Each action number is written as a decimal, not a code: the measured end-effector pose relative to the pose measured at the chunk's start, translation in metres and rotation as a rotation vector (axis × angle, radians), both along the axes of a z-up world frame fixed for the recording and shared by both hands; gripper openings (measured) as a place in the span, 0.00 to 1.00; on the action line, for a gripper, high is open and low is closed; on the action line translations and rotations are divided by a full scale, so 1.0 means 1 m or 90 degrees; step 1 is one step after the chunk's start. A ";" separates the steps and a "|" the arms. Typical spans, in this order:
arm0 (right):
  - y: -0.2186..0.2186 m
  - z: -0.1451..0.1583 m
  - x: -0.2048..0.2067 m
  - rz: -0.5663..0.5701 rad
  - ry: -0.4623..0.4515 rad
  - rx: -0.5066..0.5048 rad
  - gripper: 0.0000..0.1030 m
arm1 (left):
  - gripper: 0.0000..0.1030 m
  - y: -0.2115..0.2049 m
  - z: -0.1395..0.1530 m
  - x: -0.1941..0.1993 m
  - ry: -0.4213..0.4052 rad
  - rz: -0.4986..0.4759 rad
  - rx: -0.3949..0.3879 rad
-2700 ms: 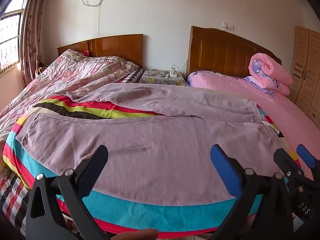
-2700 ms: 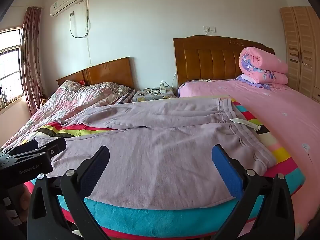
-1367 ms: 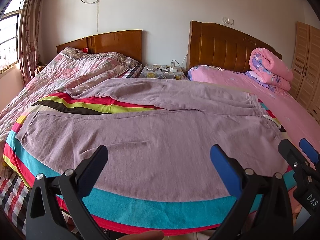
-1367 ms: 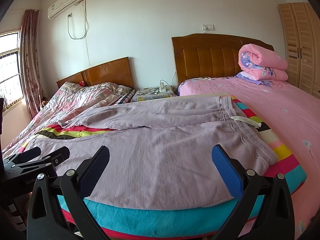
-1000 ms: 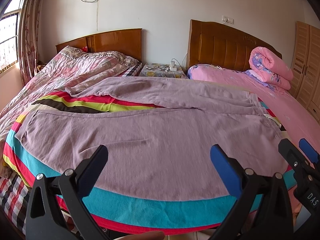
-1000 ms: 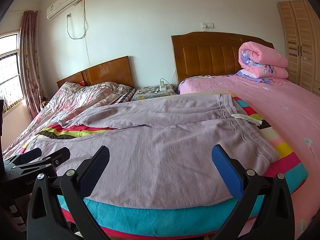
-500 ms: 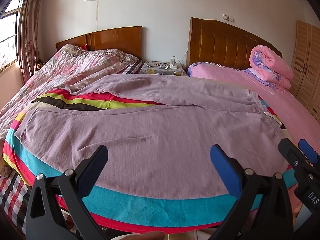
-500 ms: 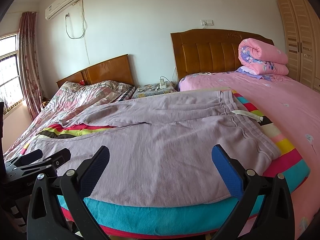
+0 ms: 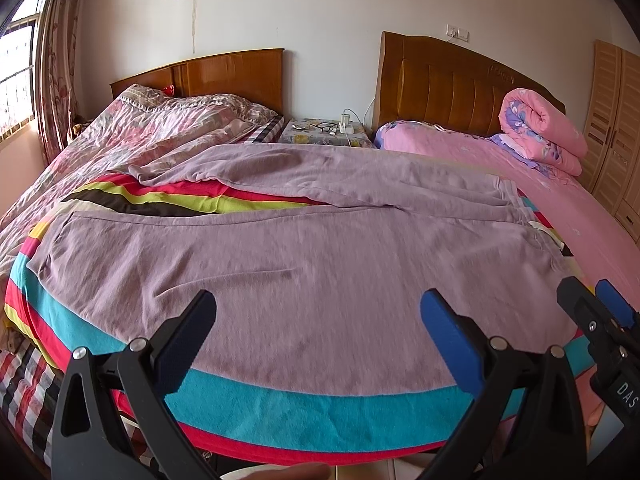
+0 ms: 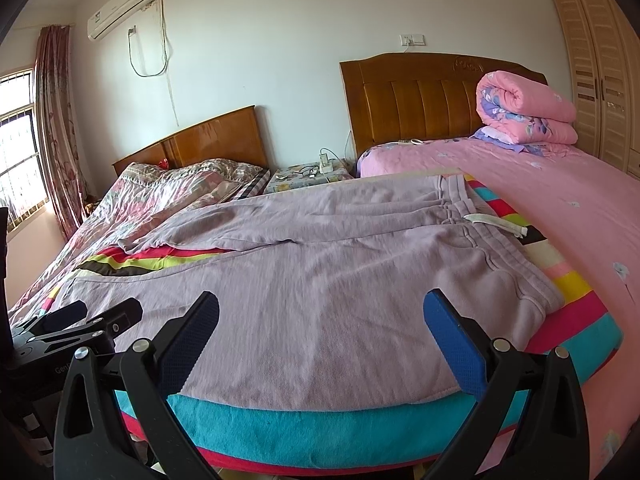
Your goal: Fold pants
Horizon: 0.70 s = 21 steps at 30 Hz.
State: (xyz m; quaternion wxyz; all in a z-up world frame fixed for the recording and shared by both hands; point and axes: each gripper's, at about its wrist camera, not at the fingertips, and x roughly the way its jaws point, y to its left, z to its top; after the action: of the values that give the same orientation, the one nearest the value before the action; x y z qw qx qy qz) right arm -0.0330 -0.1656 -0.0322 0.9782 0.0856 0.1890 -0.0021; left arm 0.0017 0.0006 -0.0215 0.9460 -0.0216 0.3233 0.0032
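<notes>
At the far left a patterned curtain (image 10: 54,128) hangs by the window, and beside it a bed with a crumpled floral quilt (image 9: 132,140) reaches back to a wooden headboard. The left hand-held gripper (image 9: 318,322) hovers over the near edge of the bedding with its blue-padded fingers (image 9: 448,332) spread wide, gripping nothing. Under it the lilac pants (image 9: 304,256) lie spread flat across a striped blanket (image 9: 312,412), legs running leftward and parted in a V that bares the stripes, the waistband at the right. Between the two headboards stands a nightstand (image 10: 308,178) carrying glasses and a charger. The right hand-held gripper (image 10: 320,320) is likewise open wide and empty, poised just short of the pants' near hem; in its view the white drawstring (image 10: 500,224) lies off the waistband onto the blanket. Further right, a rolled pink quilt (image 10: 524,108) sits on the pink-sheeted bed, with a slatted wardrobe (image 10: 596,68) at the wall.
</notes>
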 end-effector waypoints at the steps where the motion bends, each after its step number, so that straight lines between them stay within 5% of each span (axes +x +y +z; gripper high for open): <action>1: 0.000 0.000 0.000 0.000 0.000 0.000 0.96 | 0.99 0.000 0.000 0.000 0.000 0.000 0.000; 13: -0.005 -0.006 0.002 0.005 0.007 0.009 0.96 | 0.99 0.000 -0.007 0.008 0.028 -0.002 0.014; 21: -0.023 0.030 0.076 0.062 0.044 -0.078 0.96 | 0.99 -0.001 -0.022 0.063 0.104 -0.055 0.190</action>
State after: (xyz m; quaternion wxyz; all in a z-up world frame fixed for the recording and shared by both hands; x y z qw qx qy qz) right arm 0.0432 -0.1885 -0.0022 0.9735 0.0159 0.2260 0.0313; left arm 0.0644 -0.0006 -0.0439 0.9085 0.1334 0.3958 0.0126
